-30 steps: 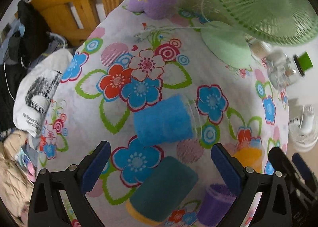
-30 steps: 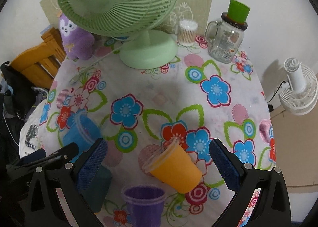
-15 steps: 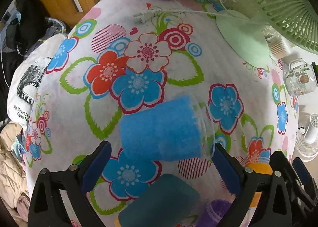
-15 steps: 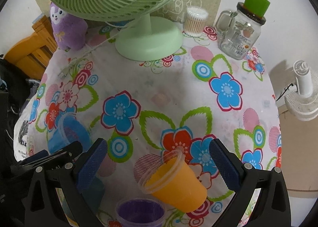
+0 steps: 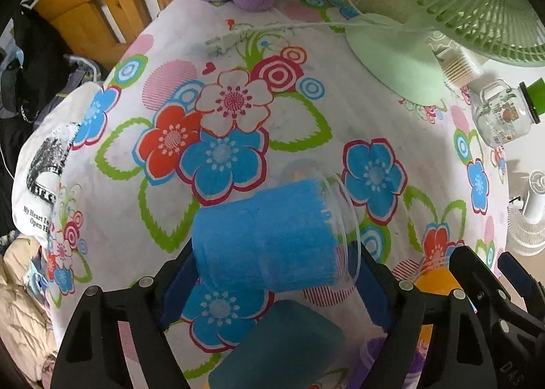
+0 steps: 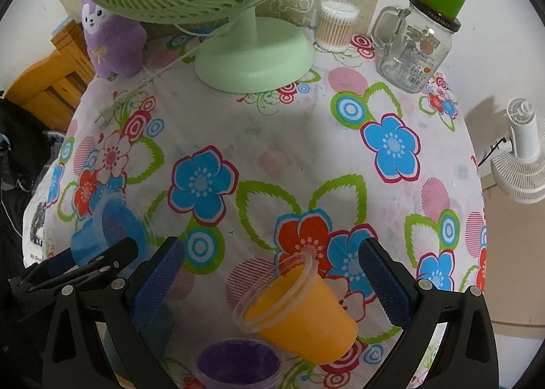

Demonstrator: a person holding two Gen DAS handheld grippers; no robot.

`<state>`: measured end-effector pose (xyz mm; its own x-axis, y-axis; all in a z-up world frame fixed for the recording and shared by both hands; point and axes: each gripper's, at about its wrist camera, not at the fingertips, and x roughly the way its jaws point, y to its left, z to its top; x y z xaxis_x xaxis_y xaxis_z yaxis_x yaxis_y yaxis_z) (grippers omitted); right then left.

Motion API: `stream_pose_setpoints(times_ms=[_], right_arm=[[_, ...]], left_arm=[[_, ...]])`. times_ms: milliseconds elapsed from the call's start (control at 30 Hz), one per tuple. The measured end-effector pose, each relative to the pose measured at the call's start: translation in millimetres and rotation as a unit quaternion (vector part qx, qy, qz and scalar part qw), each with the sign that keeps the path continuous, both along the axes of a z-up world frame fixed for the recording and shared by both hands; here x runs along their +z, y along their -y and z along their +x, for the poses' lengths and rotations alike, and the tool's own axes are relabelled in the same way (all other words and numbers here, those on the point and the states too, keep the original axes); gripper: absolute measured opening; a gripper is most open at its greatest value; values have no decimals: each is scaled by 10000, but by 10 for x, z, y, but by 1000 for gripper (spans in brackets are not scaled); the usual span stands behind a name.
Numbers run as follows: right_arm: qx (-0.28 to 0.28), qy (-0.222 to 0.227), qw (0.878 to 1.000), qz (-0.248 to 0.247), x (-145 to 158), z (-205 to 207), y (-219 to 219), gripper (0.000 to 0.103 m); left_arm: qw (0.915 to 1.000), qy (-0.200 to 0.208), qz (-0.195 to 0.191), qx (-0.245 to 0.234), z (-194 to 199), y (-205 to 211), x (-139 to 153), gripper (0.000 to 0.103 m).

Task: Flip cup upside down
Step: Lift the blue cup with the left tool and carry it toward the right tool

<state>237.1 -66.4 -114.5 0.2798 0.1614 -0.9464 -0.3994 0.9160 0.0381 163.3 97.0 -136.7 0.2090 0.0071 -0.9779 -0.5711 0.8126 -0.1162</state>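
The blue cup (image 5: pixel 269 242) lies on its side between the jaws of the left gripper (image 5: pixel 272 290), at the near left part of the tabletop (image 6: pixel 306 137). Its body is covered with a fuzzy blue layer, and a clear plastic rim (image 5: pixel 344 222) stands out past the blue at the mouth. The mouth points to the right and the closed bottom points to the left in the left wrist view. The left jaws are narrowed around the cup, with one blue pad (image 5: pixel 177 283) at the bottom end and the other at the rim end; I cannot tell surely if both pads press on it. In the right wrist view the same cup (image 6: pixel 105 229) shows its open mouth, with the tip of the left gripper just beside it.

The right gripper (image 6: pixel 272 283) has its jaws wide apart and holds nothing. Between them lies an orange cup (image 6: pixel 299 310) on its side, with a clear rim turned to the far left. It does not touch either pad. A purple cup (image 6: pixel 235 365) stands upright at the near edge, close to the orange one. A teal cup (image 5: pixel 282 344) lies on its side just near of the blue cup.

On the far side of the flowered cloth stand a green fan (image 6: pixel 252 58), a glass jar (image 6: pixel 415 45) with a green lid, and a purple toy (image 6: pixel 112 45).
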Motion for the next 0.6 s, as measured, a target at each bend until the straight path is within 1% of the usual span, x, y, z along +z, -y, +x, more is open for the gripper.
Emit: stream_pose_setpoints(times_ms=[167,333,467,600], right_arm=[[6,80,9999,129,152,-91,52,103],[-22,209,9995,256,354,-215,164,103],[-123,317,9988,351,527,-350,322,103],[-189,419,9983,350,646,-525,483,103]], left_arm=[[9996,135,175,-164,-88,51,217,85],[9978,308,369,-455,-151,172,431,85],[9945,492,557,-731,-240,348,631,85],[9912,562,684,-979,-343,503,750,85]])
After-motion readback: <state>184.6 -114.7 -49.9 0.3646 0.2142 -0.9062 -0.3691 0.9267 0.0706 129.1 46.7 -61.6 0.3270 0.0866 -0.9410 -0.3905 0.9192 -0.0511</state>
